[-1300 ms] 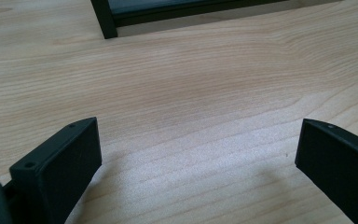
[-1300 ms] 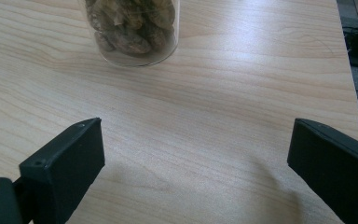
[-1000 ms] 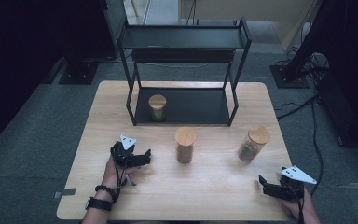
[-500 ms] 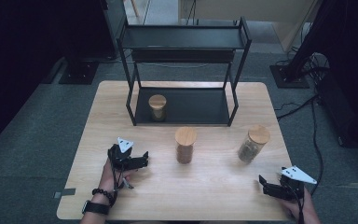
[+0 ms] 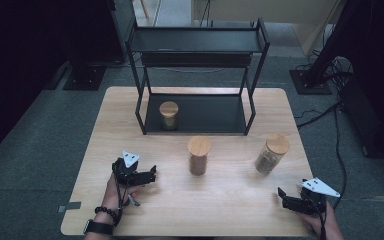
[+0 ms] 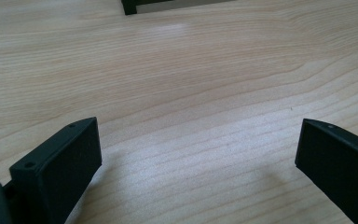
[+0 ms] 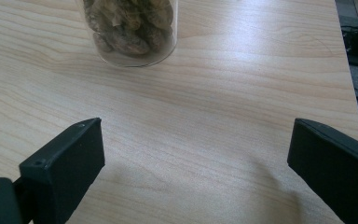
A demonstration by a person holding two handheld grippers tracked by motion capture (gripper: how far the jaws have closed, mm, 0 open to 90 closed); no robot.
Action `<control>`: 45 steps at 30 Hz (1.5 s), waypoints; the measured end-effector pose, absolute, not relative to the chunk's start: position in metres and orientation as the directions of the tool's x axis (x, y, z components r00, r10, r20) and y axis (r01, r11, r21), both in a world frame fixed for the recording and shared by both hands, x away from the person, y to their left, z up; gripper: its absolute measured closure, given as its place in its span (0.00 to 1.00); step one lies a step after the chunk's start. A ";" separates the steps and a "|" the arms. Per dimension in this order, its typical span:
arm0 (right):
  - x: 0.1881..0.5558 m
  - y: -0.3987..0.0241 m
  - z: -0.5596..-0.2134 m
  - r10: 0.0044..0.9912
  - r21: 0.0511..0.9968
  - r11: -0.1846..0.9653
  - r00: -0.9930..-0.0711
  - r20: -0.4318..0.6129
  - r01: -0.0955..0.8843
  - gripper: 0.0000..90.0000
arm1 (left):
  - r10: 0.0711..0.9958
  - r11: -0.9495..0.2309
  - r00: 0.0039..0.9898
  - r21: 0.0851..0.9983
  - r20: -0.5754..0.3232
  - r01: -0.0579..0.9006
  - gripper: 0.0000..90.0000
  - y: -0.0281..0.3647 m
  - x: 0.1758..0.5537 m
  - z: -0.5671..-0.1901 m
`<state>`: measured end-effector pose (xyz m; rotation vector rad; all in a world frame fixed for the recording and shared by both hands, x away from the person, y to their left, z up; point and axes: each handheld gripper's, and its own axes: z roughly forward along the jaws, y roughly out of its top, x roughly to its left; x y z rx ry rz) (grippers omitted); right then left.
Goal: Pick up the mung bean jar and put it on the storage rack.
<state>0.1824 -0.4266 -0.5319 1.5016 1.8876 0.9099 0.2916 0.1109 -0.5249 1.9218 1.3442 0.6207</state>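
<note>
Both tools hang low over the near part of the wooden counter (image 5: 130, 110), each gaping wide with nothing between its jaws. Left tool (image 5: 150, 176) sits at the near left, held by a hand (image 5: 117, 192) with a bead bracelet and a watch on the wrist; its jaws point toward the middle jar (image 5: 199, 155) and stand well apart from it, and in the left gripper view bare wood lies between them. Right tool (image 5: 282, 195) rests at the near right corner, and in the right gripper view its jaws frame bare counter, with the base of the right jar (image 7: 130, 30) just ahead, glass-walled and filled with brown dried pieces. From above, that right jar (image 5: 271, 154) stands upright with a wooden lid, near the right tool but not touching it. Farther back, a black two-level rack (image 5: 200, 47) stands on the counter, and a third lidded jar (image 5: 169, 115) sits on its lower level at the left.
</note>
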 end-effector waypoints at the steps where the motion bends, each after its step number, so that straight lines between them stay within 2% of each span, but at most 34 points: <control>1: 0.182 -0.426 -0.532 0.976 0.788 0.144 -0.219 -0.012 0.598 0.04 | 0.938 -0.216 0.346 0.768 -0.007 0.602 0.01 0.111 0.291 -0.525; 45: 0.182 -0.425 -0.532 0.974 0.787 0.157 -0.225 -0.024 0.596 0.04 | 0.940 -0.205 0.342 0.773 -0.016 0.601 0.01 0.131 0.270 -0.525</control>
